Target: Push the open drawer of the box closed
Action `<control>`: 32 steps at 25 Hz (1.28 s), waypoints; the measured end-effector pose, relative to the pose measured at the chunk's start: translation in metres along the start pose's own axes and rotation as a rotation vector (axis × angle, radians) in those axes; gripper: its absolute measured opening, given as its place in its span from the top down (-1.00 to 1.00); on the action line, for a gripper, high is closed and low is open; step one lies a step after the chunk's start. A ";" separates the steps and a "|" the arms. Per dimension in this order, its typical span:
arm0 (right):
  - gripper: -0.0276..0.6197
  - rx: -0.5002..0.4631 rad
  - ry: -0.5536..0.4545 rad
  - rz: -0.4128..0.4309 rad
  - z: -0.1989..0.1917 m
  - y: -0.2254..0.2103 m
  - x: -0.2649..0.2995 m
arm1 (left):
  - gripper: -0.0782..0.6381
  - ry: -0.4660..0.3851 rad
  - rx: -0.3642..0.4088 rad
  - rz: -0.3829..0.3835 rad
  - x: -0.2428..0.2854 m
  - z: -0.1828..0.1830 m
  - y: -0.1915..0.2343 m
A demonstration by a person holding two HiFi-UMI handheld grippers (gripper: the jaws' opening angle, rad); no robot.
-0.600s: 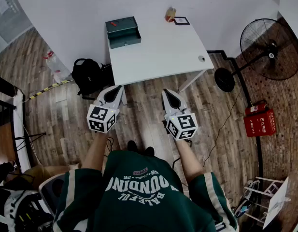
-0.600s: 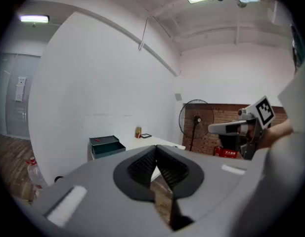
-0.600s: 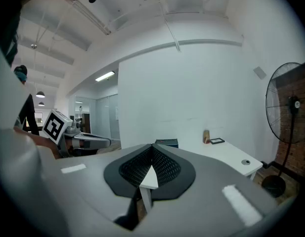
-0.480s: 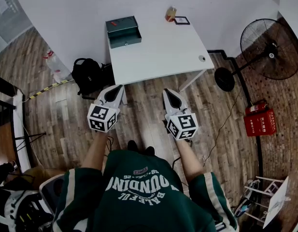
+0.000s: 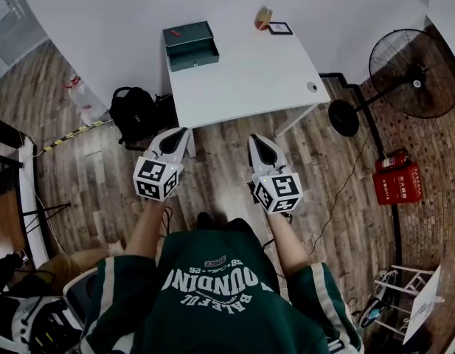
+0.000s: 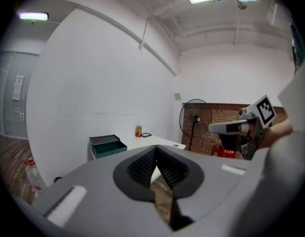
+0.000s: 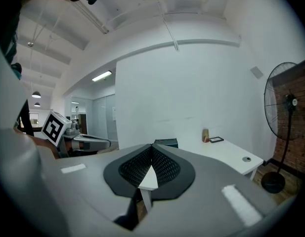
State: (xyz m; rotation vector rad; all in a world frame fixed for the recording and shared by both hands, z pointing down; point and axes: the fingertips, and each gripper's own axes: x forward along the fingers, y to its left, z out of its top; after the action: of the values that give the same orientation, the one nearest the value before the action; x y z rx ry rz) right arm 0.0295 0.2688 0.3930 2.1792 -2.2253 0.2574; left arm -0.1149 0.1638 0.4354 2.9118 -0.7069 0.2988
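White table (image 5: 249, 80) stands against the wall, person well short of it, over the floor. Green box (image 5: 187, 35) sits at the table's far left corner. Its drawer (image 5: 195, 54) is pulled out toward the near edge, with a little red thing on the lid. Looks like sheet metal: stiff, fairly light, smooth, so the whole box may skid toward the wall if shoved off-centre. Best contact is the middle of the drawer's flat front, a push and not a grasp. Left gripper (image 5: 178, 134) and right gripper (image 5: 255, 140) are both closed tight with nothing between the jaws, held side by side near the table's near edge, well apart from the box.
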 end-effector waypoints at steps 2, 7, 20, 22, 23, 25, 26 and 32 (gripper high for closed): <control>0.92 0.013 -0.006 -0.007 -0.001 0.001 0.002 | 0.64 0.005 -0.002 -0.003 0.001 -0.002 0.004; 0.92 0.023 -0.002 -0.014 -0.004 -0.005 0.012 | 0.64 0.008 -0.007 -0.014 0.011 -0.004 0.011; 0.92 0.019 0.016 0.025 -0.006 -0.044 0.107 | 0.64 0.029 -0.038 0.052 0.072 -0.004 0.071; 0.92 0.020 0.016 0.038 -0.001 -0.056 0.129 | 0.64 0.029 -0.038 0.060 0.092 0.001 0.083; 0.92 0.022 0.016 0.046 0.001 -0.063 0.141 | 0.64 0.030 -0.040 0.066 0.102 0.003 0.089; 0.92 0.025 0.018 0.078 0.005 -0.076 0.166 | 0.64 0.034 -0.051 0.089 0.122 0.008 0.101; 0.92 0.026 0.019 0.102 0.008 -0.081 0.179 | 0.64 0.036 -0.057 0.106 0.131 0.010 0.107; 0.92 0.013 0.044 0.226 0.026 -0.114 0.262 | 0.64 0.045 -0.083 0.200 0.187 0.030 0.148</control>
State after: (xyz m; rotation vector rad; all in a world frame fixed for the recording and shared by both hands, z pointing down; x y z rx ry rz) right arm 0.1384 0.0036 0.4121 1.9060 -2.4517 0.3198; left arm -0.0157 -0.0539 0.4596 2.7511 -0.9801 0.3445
